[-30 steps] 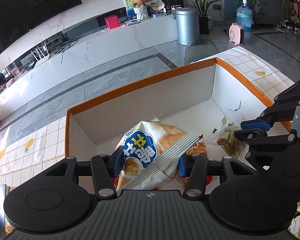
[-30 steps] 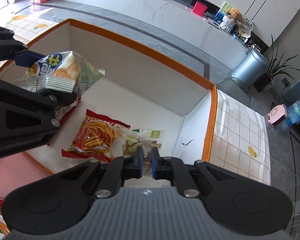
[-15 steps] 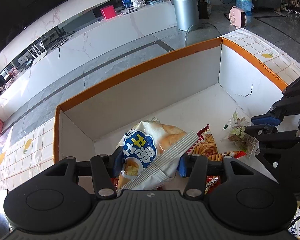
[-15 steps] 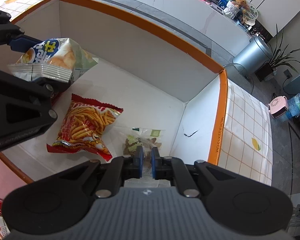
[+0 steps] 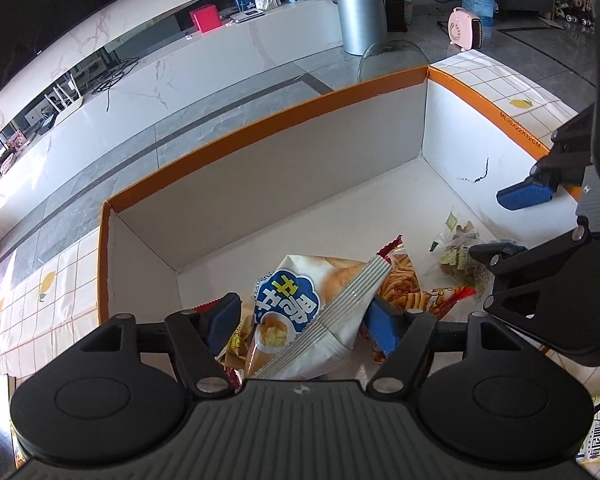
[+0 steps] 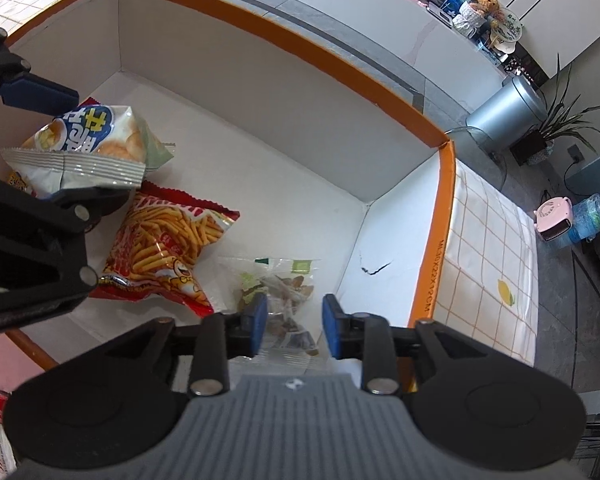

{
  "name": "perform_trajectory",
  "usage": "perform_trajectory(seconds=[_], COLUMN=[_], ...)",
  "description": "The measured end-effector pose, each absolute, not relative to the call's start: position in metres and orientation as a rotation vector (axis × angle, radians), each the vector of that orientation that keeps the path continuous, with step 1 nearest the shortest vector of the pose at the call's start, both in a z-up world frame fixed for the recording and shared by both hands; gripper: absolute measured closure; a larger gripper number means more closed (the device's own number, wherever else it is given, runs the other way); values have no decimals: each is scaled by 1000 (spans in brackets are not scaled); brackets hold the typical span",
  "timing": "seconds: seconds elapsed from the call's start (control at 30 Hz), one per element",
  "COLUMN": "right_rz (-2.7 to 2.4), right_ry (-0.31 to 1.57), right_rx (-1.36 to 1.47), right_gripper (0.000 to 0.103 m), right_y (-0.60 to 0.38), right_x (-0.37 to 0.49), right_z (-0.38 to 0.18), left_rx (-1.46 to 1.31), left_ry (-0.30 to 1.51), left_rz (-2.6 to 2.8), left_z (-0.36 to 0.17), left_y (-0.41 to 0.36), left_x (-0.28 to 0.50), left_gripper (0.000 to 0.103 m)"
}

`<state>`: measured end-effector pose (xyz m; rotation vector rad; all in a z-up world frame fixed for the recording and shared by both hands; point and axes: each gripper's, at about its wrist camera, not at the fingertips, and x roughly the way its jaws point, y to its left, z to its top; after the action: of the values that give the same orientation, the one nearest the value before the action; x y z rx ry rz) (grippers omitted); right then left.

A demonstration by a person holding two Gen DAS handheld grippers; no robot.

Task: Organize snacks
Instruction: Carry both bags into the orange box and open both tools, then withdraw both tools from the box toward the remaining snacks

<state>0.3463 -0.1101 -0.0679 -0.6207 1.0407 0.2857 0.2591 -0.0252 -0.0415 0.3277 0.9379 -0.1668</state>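
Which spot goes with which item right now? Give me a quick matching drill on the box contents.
Items:
1. chip bag
2. fries bag
3. clear pouch
4. box crack

Places:
A. between the opening right tool's pads
B. on the right end wall
C. between the opening left tool's pads
D. flat on the box floor, between the other two snacks

Pairs: 1-C, 2-D, 3-A, 4-B

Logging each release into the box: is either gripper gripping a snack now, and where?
No. Both jaws are opening: the chip bag sits loose between the left pads, the clear packet between the right.
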Motion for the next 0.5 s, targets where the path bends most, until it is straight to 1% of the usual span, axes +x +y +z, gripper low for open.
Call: perform_trajectory(seconds=[0.03, 0.07, 0.13, 0.2, 0.23, 0.3, 0.4, 0.5], right_rz=[287, 287, 286, 280, 270, 254, 240, 234], right_ry=[1032, 1023, 1000, 972, 956, 927, 901, 874], right_rx=[-632, -642, -663, -684, -691, -692, -665, -629], right_gripper=[67, 64, 57, 46, 43, 32, 24, 20], right_y=[-109, -109, -109, -109, -109, -111, -116, -120], right_x=[345, 343, 338, 333, 330, 326, 319, 308], right_z=[-65, -63, -57, -51, -48, -40, -29, -17], left_rx=[330, 332, 326, 303, 291, 271, 261, 247], left_ry=[931, 925, 910, 878, 862, 835, 790, 756], left_rz=[-167, -166, -164, -167, -164, -161, -154, -145], left_z=[-40, -38, -34, -28, -24, -16, -5, 8], left_y=[-26, -27, -28, -27, -26, -25, -24, -23], left_x=[257, 256, 253, 249, 246, 242, 233, 222], left_gripper=[17, 16, 14, 12, 12, 10, 9, 9])
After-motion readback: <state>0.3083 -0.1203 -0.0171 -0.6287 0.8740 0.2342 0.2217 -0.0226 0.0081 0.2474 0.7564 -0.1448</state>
